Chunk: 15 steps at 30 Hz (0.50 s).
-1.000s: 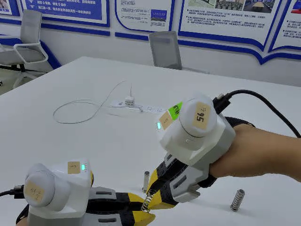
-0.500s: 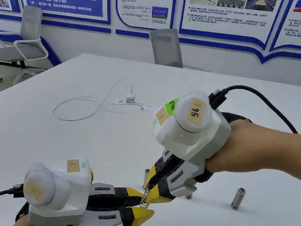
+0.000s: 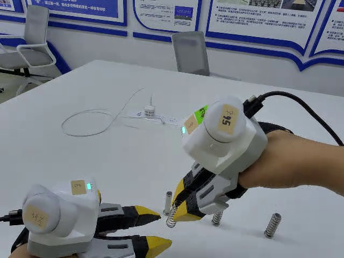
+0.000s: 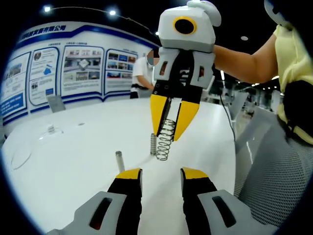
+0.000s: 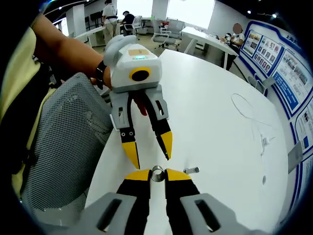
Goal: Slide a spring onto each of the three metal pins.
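Left gripper (image 3: 163,230) drawn back from coiled silver wire spring (image 3: 172,215) since earlier frame; fingers spread, empty. Right gripper (image 3: 181,210) fingers pinch spring's upper coils; lower end hangs free just beside short bare metal pin (image 3: 168,201) on white tabletop (image 3: 107,166). Spring: light, flexible, slippery, easily crushed; hold upper coils gently. Bright open helix.

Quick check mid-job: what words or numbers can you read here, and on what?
"95": tan sticker on the right hand-held gripper; the marks beside it are unclear.
Handwritten labels on the left hand-held gripper: unreadable.
Wall posters: too small to read.
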### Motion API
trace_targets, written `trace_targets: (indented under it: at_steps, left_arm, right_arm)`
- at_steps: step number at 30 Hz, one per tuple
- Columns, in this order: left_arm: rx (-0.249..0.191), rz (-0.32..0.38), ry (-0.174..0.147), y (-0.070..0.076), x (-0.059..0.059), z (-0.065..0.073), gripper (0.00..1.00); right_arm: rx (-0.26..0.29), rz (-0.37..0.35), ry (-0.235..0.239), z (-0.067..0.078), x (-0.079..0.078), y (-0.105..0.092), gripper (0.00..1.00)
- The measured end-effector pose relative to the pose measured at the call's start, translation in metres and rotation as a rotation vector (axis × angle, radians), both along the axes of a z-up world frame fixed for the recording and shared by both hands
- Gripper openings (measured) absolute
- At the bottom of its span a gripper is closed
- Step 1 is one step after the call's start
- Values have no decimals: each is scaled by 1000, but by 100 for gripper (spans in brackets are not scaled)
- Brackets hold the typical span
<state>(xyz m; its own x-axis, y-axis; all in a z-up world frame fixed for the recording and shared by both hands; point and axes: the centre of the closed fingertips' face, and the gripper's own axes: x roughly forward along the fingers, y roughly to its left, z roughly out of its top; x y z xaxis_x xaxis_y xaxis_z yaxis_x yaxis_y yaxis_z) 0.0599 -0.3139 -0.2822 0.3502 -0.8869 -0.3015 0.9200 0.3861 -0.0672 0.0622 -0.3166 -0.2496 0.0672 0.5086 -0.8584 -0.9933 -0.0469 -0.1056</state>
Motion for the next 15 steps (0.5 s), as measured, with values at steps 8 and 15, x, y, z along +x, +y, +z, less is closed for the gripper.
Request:
trace_targets:
  at_steps: [8, 15]
  left_arm:
    - [11, 32, 6, 8, 4, -5, 39]
    - [15, 43, 7, 10, 5, -6, 43]
  right_arm:
    - [-5, -33, -18, 4, 17, -5, 12]
    - [-17, -57, -42, 8, 33, -5, 12]
